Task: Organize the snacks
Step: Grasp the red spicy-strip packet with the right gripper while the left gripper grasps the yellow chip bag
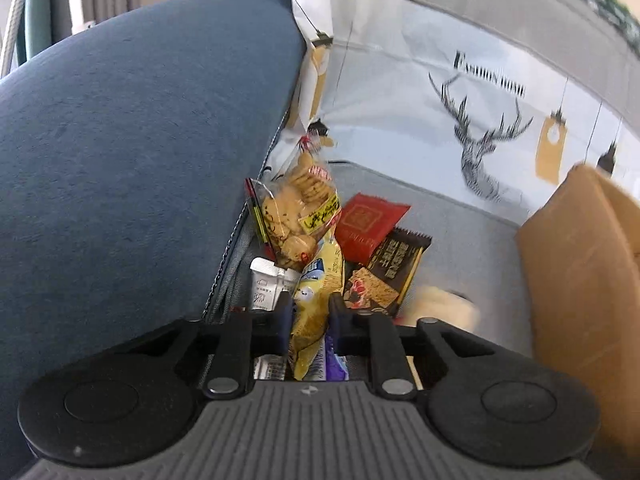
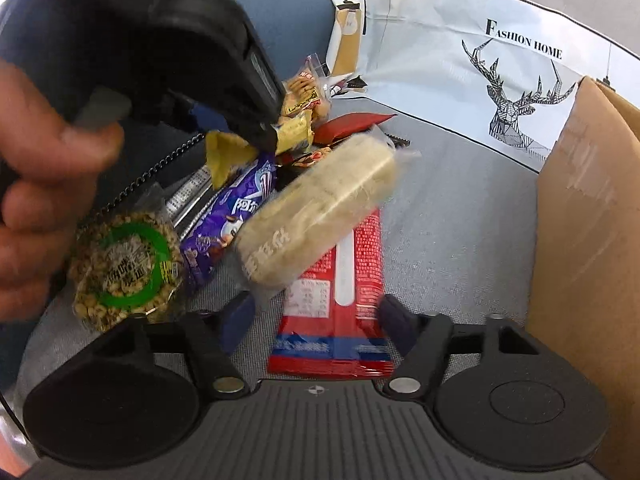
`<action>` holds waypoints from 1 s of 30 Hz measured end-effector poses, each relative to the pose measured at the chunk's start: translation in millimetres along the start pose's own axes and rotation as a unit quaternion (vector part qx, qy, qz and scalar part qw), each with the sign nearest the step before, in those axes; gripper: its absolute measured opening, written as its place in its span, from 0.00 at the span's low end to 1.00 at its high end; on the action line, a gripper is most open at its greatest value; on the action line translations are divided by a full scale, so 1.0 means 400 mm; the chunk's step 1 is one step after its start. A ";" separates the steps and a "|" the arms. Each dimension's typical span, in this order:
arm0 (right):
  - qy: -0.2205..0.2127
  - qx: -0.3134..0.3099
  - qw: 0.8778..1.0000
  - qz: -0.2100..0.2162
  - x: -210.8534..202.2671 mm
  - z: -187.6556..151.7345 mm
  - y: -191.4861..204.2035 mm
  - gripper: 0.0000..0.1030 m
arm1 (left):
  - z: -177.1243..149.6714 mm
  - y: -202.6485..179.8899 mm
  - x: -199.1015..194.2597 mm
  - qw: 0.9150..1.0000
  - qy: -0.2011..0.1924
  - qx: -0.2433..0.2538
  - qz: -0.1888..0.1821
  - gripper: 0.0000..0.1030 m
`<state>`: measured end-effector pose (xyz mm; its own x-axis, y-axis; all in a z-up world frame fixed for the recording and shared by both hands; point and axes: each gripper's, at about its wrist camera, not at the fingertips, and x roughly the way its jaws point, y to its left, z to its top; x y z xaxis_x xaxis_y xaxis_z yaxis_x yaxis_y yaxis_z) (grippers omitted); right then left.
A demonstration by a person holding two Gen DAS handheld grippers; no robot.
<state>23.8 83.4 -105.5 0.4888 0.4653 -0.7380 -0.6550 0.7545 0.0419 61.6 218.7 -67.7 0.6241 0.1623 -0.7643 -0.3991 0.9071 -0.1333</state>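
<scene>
Yellow snack packet [image 1: 316, 300] being clamped in left gripper [image 1: 310, 312] jaws beside cardboard box [image 1: 580, 264]; right gripper [image 2: 316, 312] jaws apart, empty; next probably lifting packet boxward.

The left hand-held gripper [image 1: 310, 312] is clamping a yellow snack packet [image 1: 316, 304]; a biscuit bag [image 1: 294, 208], red packet [image 1: 366, 224] and cardboard box [image 1: 588, 272] are lying beyond.

- One yellow snack packet [image 1: 316, 312] is counted.
- Two red packets are seen: a long one [image 2: 340, 300] and a flat one [image 1: 366, 226].
- One purple packet [image 2: 224, 220] is counted.
- One cardboard box [image 2: 592, 220] is seen at 3 o'clock.
</scene>
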 end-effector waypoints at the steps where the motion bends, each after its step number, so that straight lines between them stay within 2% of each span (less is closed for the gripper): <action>1: -0.006 -0.001 1.000 -0.007 -0.003 -0.003 0.002 0.49 | 0.006 0.004 -0.006 1.000 -0.001 -0.010 -0.012 0.07; 4: -0.016 0.014 1.000 -0.006 -0.020 -0.005 -0.003 0.38 | 0.015 0.025 -0.027 0.997 -0.001 -0.053 -0.064 0.05; 6: -0.025 0.021 0.999 -0.017 -0.037 0.001 -0.010 0.37 | 0.014 0.032 -0.025 0.993 0.014 -0.071 -0.088 0.05; 11: -0.008 0.014 0.999 -0.047 -0.052 0.002 0.001 0.38 | 0.001 0.034 -0.010 0.994 0.026 -0.076 -0.078 0.09; 13: 0.004 0.013 0.999 -0.051 -0.045 0.001 0.005 0.38 | 0.001 0.028 -0.004 0.994 0.026 -0.076 -0.081 0.23; 18: 0.007 0.031 0.999 -0.041 -0.035 0.013 -0.007 0.46 | -0.008 0.004 0.031 0.996 0.039 -0.053 -0.059 0.33; 20: 0.009 0.038 0.998 -0.040 -0.027 0.018 -0.015 0.54 | -0.013 -0.008 0.043 0.998 0.037 -0.039 -0.044 0.34; 25: 0.020 0.043 0.998 -0.038 0.000 0.007 -0.018 0.57 | -0.025 -0.031 0.056 0.999 0.034 -0.015 -0.026 0.33; 26: 0.018 0.042 0.998 -0.039 0.001 0.008 -0.016 0.57 | -0.026 -0.033 0.059 0.999 0.037 -0.013 -0.024 0.32; 28: 0.017 0.038 0.998 -0.038 0.000 0.010 -0.013 0.53 | -0.027 -0.036 0.064 0.999 0.043 -0.011 -0.020 0.17; 30: 0.013 0.038 0.998 -0.039 -0.003 0.007 -0.015 0.47 | -0.023 -0.035 0.059 0.999 0.041 -0.014 -0.024 0.15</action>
<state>28.6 79.7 -102.8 0.5211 0.3919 -0.7582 -0.5686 0.8219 0.0340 75.7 206.1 -89.8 0.5866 0.0862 -0.8053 -0.3897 0.9016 -0.1874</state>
